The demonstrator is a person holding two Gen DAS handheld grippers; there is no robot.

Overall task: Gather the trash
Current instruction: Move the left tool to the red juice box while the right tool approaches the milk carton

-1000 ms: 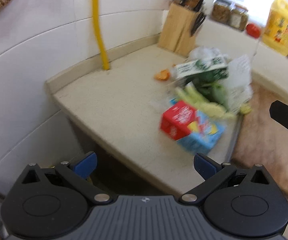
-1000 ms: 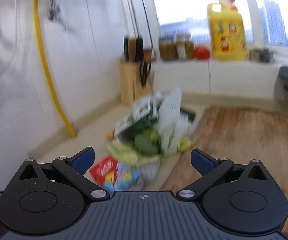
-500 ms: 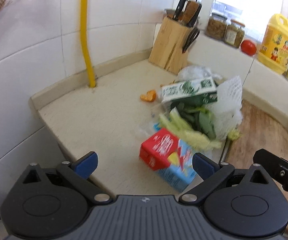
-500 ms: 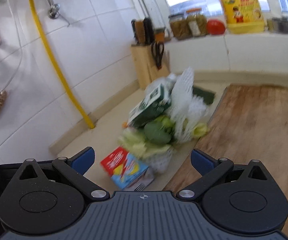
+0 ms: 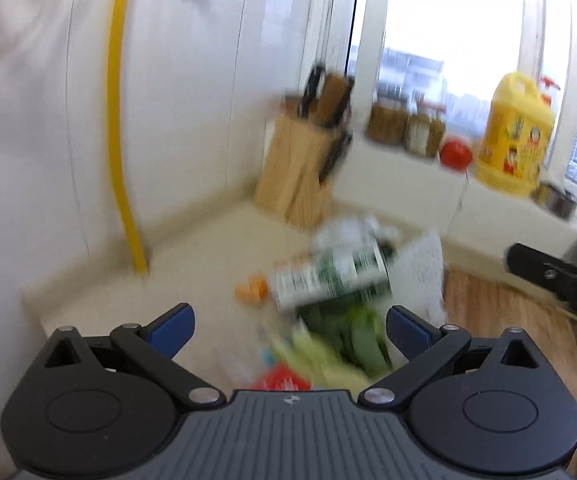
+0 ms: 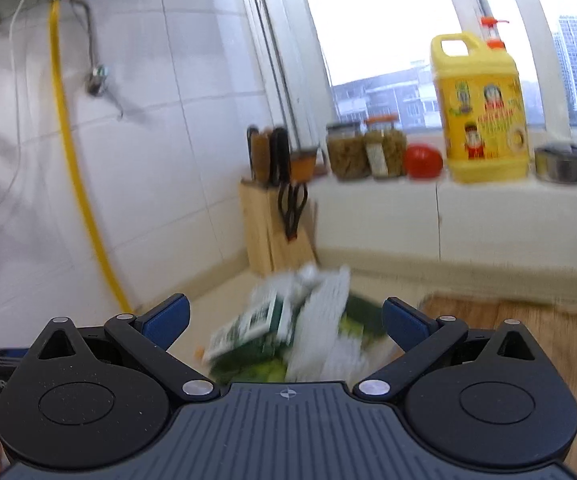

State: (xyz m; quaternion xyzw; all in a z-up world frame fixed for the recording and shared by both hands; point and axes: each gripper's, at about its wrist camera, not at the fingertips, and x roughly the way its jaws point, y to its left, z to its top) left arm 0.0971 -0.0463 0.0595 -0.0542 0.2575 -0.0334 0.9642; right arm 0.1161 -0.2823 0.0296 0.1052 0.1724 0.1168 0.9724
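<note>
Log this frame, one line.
left gripper: open, empty | right gripper: open, empty | trash pile: on counter, untouched

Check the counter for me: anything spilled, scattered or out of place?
Yes. A loose trash heap sits beside the wooden board: a green-and-white carton lying tipped on vegetable scraps, white foam netting, and an orange peel lying apart on the counter. Both grippers are open and empty.

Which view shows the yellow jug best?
The right wrist view: the yellow jug stands sharp and whole on the sill, its handle, orange pump and label clear. The left wrist view shows the same jug smaller, blurred, far to the right.
</note>
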